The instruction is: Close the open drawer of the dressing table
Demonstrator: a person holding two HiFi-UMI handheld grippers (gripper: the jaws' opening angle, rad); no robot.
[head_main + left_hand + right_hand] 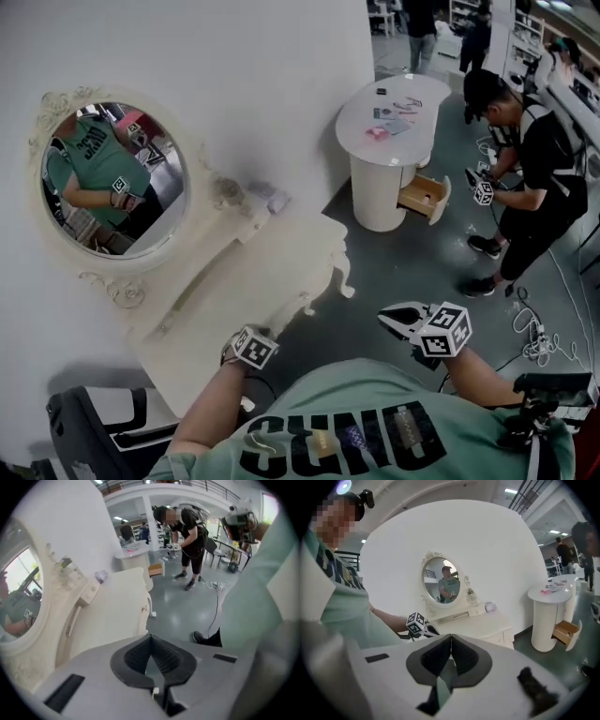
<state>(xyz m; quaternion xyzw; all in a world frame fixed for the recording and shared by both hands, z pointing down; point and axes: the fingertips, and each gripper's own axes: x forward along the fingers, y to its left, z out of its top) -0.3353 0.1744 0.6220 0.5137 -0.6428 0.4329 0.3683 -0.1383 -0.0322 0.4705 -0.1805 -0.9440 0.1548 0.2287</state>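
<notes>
Since the drawer front (143,612) looks flush with the dressing table (281,272), we judge the closing done. Left hand-held gripper (150,636) and right hand-held gripper (451,636) hang near the dressing table's front, apart from it, jaws together, empty. Next we'd only confirm no gap remains.

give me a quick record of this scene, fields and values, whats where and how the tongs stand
left tongs: shut, empty, by the near end of the dressing table
right tongs: shut, empty, above the floor
dressing table: white, oval mirror above it, no open drawer seen on it
round table: white, farther back, one drawer pulled open
bystander: stands beside that drawer
</notes>
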